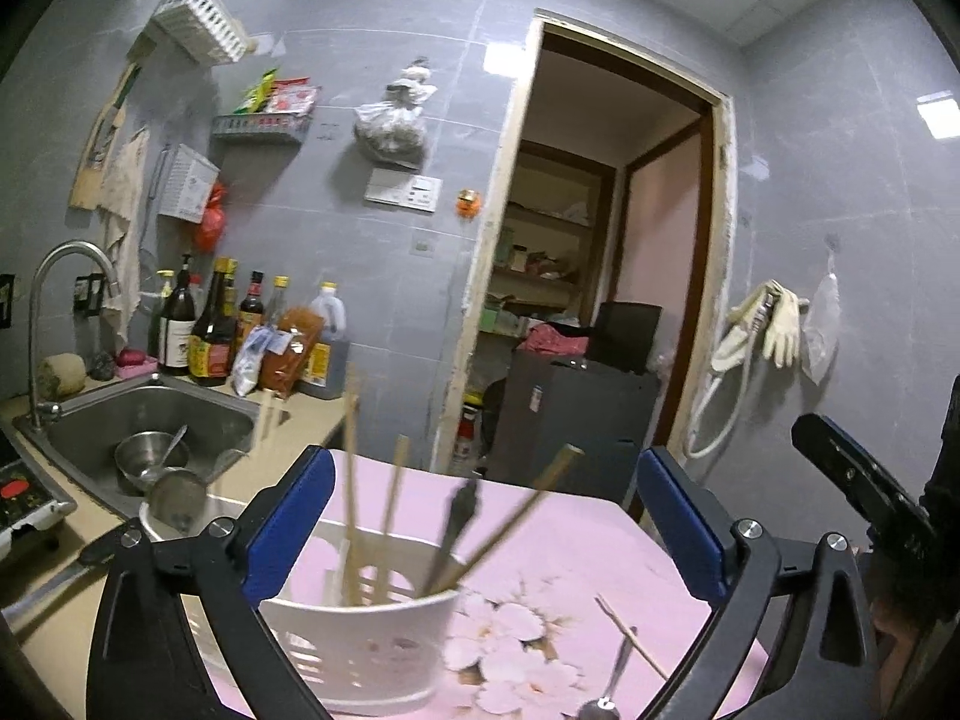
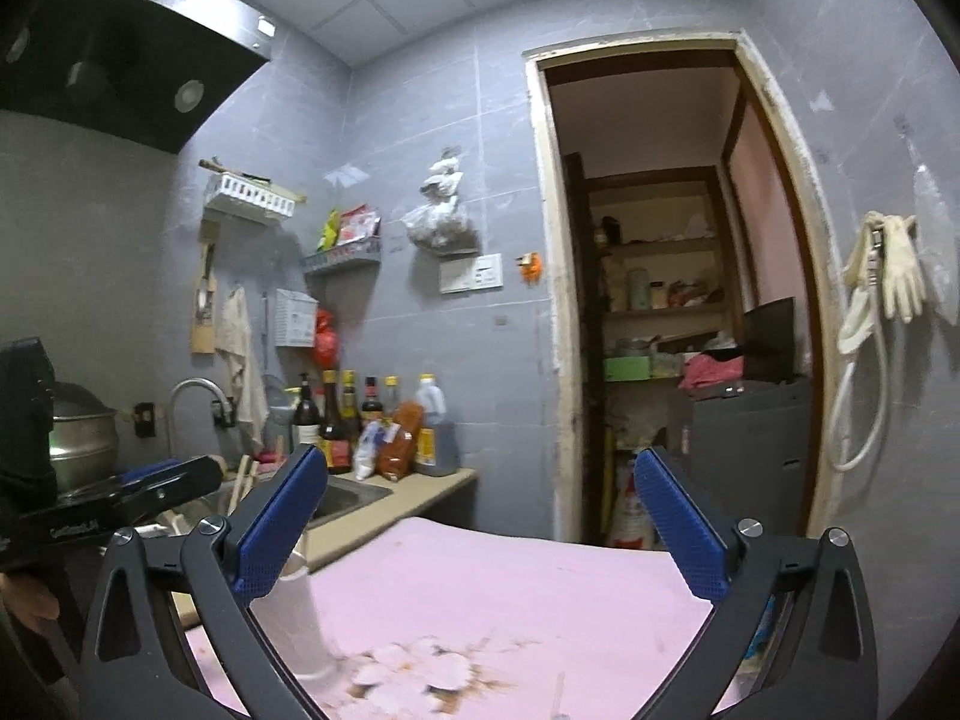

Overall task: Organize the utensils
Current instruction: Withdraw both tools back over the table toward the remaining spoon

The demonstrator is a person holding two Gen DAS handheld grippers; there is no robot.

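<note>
A white slotted utensil holder (image 1: 360, 642) stands on the pink floral table cover (image 1: 570, 546), just in front of my left gripper (image 1: 486, 516), which is open and empty above it. Several wooden chopsticks (image 1: 393, 504) and a dark-handled utensil (image 1: 457, 510) stick up out of the holder. A loose chopstick (image 1: 633, 636) and a metal spoon (image 1: 606, 696) lie on the cover to its right. My right gripper (image 2: 480, 516) is open and empty over the cover (image 2: 540, 588); the holder's white side (image 2: 297, 618) shows blurred by its left finger.
A steel sink (image 1: 150, 420) with a bowl and ladle sits at the left, with sauce bottles (image 1: 210, 324) behind it. A steel pot (image 2: 81, 438) stands far left. An open doorway (image 1: 600, 300) leads to a storeroom. The other gripper (image 1: 852, 480) shows at the right edge.
</note>
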